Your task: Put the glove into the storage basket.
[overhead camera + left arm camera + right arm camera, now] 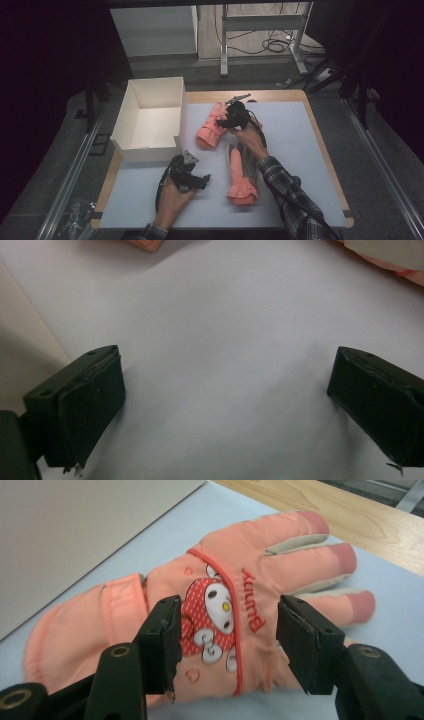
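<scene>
The white box (150, 117) is standing along the far left of the mat (295, 150), its wall blocking passage there. Two pink gloves are lying mid-mat: one (211, 127) just right of the box, under the right gripper (231, 119) and its parted jaws, the other (242, 175) nearer. The right side is lying bare, as is the near patch around the left gripper (192, 176).

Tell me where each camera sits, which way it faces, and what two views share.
High view: above the person's side, looking forward and down on the pale blue mat; both forearms, left gripper and right gripper show.
Left gripper view: looks along wide-open jaws at bare mat.
Right gripper view: looks along open jaws at the pink cartoon-print glove.
Shared: that glove and the white cardboard box beside it.
</scene>
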Tool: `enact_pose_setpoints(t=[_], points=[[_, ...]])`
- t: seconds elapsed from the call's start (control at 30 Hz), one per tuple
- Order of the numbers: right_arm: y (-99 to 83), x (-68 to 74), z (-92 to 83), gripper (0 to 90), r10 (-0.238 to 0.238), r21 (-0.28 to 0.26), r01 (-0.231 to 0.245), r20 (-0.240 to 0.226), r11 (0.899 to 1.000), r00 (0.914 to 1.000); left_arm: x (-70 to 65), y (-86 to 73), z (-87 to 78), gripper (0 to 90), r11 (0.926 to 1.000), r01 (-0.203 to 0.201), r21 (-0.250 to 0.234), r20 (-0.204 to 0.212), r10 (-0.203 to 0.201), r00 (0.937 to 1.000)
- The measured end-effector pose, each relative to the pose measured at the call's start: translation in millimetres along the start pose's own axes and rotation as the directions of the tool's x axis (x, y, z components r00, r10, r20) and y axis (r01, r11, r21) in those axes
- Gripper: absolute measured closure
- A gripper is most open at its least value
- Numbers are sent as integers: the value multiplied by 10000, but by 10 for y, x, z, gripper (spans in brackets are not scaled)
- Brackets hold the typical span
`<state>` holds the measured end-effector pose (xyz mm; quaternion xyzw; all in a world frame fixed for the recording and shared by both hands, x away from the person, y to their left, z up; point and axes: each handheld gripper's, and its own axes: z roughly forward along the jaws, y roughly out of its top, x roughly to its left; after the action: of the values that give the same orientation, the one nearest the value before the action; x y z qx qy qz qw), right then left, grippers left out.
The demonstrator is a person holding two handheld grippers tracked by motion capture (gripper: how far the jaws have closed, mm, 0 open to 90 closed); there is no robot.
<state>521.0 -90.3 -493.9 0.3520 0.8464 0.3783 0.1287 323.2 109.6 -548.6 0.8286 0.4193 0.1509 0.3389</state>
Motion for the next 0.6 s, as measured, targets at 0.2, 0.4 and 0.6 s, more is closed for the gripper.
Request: enact_pose_setpoints(t=[0.2,0.4,0.6], points=[[34,26,179,403,-41,357,36,140,9994,9999,0,0,0,20,10000,6,1,-1,-6,10000],[17,43,251,589,-91,750,100,-126,9971,9999,1,0,0,20,10000,-11,4,-3,11,10000],[3,46,227,832,125,795,-99,-327,9968,9994,1,0,0,20,10000,-14,3,-5,14,10000]])
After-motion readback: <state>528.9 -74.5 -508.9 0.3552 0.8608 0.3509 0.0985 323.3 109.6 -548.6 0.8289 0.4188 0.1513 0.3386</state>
